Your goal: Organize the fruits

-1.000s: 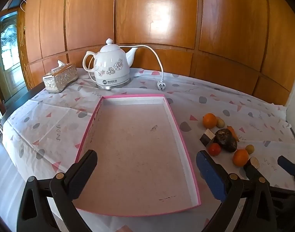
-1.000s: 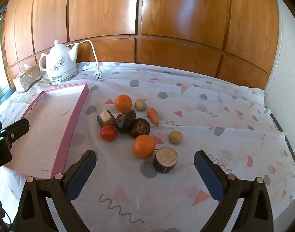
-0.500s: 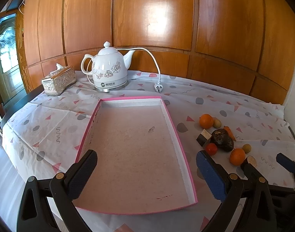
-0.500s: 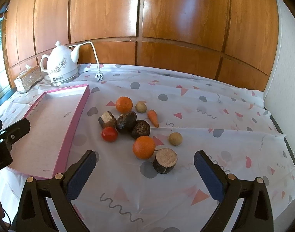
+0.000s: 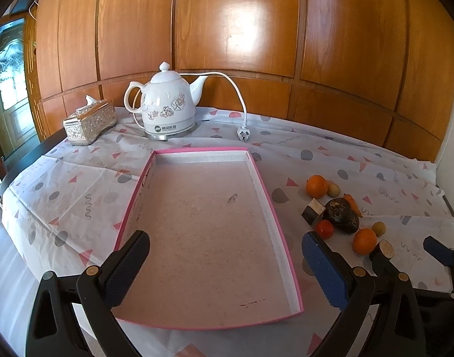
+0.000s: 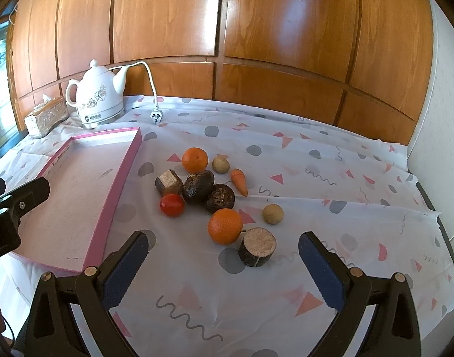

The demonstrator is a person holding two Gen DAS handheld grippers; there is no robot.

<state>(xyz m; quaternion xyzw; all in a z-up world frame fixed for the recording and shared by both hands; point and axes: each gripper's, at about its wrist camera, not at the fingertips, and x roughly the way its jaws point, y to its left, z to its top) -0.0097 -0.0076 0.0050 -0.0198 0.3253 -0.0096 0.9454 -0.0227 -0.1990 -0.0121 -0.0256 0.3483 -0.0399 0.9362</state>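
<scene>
Both cameras have pulled back slightly, so the fruit sits a little farther off. The left gripper (image 5: pixel 224 263) hangs open over the pink tray (image 5: pixel 282 235); the right gripper (image 6: pixel 222 263) gapes empty. At its 12 o'clock lies the nearest orange (image 6: pixel 224 226) on the table (image 6: pixel 331 208): firm, round, likely to roll, best pinched across its middle.
</scene>
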